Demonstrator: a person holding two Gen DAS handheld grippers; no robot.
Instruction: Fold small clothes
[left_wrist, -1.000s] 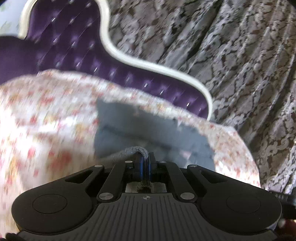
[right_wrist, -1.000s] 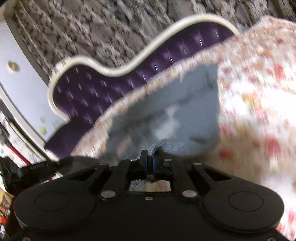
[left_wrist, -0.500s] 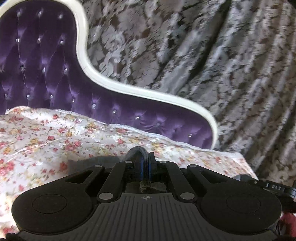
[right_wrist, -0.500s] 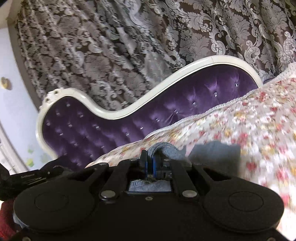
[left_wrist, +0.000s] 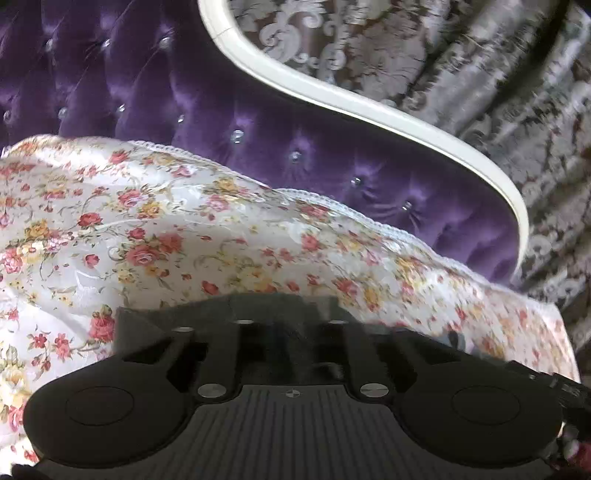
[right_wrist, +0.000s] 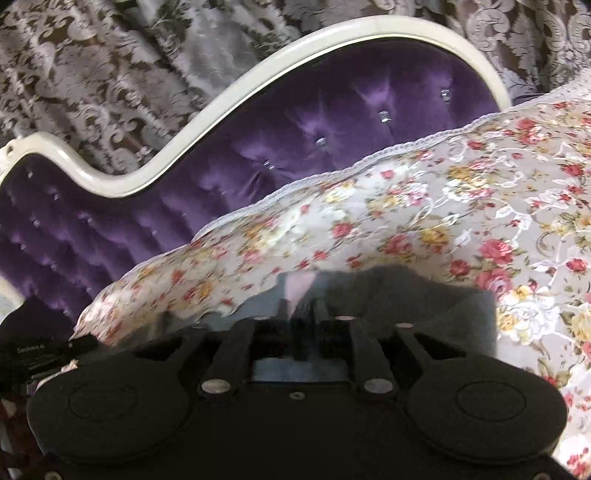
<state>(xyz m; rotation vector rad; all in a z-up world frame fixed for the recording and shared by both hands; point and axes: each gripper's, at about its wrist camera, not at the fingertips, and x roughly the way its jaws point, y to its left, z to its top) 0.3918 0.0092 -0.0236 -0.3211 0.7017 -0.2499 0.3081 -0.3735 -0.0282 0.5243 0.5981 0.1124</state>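
A grey knit garment (right_wrist: 436, 295) lies on the floral bedspread (right_wrist: 461, 206), bunched just ahead of my right gripper (right_wrist: 303, 332). In the left wrist view the same grey cloth (left_wrist: 147, 321) drapes over the fingers of my left gripper (left_wrist: 291, 343). Both fingertip areas are blurred and covered by cloth. Each gripper's jaws look close together with cloth between them, but the grip itself is hidden.
A purple tufted headboard (left_wrist: 221, 110) with a white curved frame (left_wrist: 369, 107) stands behind the bed; it also shows in the right wrist view (right_wrist: 295, 122). A grey damask curtain (left_wrist: 480, 66) hangs behind it. The other gripper's black body (right_wrist: 37, 354) shows at the left edge.
Both grippers have carried the grey garment's edge forward toward the headboard and dropped low over the bedspread. The garment is now folded under the grippers.
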